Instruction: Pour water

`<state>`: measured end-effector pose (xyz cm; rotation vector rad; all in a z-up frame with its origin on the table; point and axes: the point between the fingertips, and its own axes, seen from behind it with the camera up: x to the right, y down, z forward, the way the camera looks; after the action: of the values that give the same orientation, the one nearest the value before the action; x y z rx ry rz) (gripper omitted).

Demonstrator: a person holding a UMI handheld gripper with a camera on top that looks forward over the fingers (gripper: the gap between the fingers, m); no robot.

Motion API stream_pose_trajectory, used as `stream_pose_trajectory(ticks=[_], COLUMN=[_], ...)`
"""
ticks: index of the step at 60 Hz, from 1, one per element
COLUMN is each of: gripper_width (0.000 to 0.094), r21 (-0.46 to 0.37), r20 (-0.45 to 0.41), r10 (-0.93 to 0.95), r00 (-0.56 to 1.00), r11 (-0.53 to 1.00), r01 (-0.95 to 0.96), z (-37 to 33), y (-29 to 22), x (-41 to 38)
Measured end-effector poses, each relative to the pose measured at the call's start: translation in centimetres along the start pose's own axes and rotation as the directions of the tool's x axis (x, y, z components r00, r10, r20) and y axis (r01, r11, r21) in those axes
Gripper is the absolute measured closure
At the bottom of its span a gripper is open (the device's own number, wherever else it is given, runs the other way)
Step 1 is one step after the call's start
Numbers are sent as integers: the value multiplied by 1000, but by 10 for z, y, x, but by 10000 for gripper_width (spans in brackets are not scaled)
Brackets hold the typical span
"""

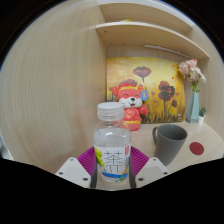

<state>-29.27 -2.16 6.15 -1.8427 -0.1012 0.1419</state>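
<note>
The gripper (112, 172) has a clear bottle (111, 150) between its fingers, the pink pads (88, 158) pressed against both sides of it; the bottle stands upright, white cap on top, a pale label with green lettering facing us; just beside it, on the worktop (200, 160), sits a grey cup (170, 141), open and apart from the bottle; beyond them a small fox toy (130, 103) stands before a yellow flower painting (155, 88); a vase of flowers (193, 90) stands beside the painting; a wooden shelf (150, 35) hangs above.
</note>
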Motion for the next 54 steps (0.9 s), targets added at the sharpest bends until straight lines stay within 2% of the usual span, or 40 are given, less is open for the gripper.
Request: stream_pose_trajectory(ticks=[7, 16, 22, 29, 35, 43, 54], gripper_width=[556, 561, 561, 560, 560, 560, 557], r21=[6, 5, 13, 4, -4, -53, -119], r20=[11, 10, 19, 80, 131, 163, 179], r10=[-11, 36, 187, 436, 657, 883, 984], r00=[1000, 999, 982, 896, 742, 440, -23], r11=[1000, 999, 982, 899, 749, 453, -1], r01=[11, -37, -187, -438, -662, -890, -993], z=[1, 2, 5, 10, 11, 12, 10], y=[0, -2, -17, -46, -75, -96, -118], x=[-2, 4, 6, 5, 10, 21, 38])
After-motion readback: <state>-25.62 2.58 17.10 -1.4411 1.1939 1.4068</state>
